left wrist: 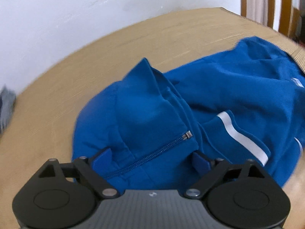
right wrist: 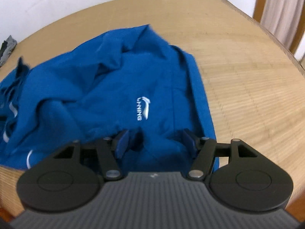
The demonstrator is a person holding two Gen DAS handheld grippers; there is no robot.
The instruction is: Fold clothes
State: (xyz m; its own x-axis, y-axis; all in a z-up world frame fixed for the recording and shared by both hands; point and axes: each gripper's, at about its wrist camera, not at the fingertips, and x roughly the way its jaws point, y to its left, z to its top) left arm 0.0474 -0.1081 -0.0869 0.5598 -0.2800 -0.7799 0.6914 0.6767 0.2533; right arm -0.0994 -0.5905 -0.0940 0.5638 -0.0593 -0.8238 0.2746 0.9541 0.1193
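Note:
A blue zip jacket (left wrist: 219, 95) with white stripes lies crumpled on the wooden table (left wrist: 76, 72). In the left wrist view my left gripper (left wrist: 150, 157) is open, its blue pads either side of the zipper and collar part, right over the fabric. In the right wrist view the same jacket (right wrist: 106, 87) shows its white logo (right wrist: 143, 107). My right gripper (right wrist: 154, 143) is open, its pads straddling a raised fold of cloth just below the logo. Whether the pads touch the cloth is unclear.
A grey garment (left wrist: 6, 105) lies at the table's left edge, also seen in the right wrist view (right wrist: 7, 47). A white wall stands behind the table. A wooden frame and curtain (right wrist: 280, 9) are at the right. The table edge (right wrist: 276, 38) curves at far right.

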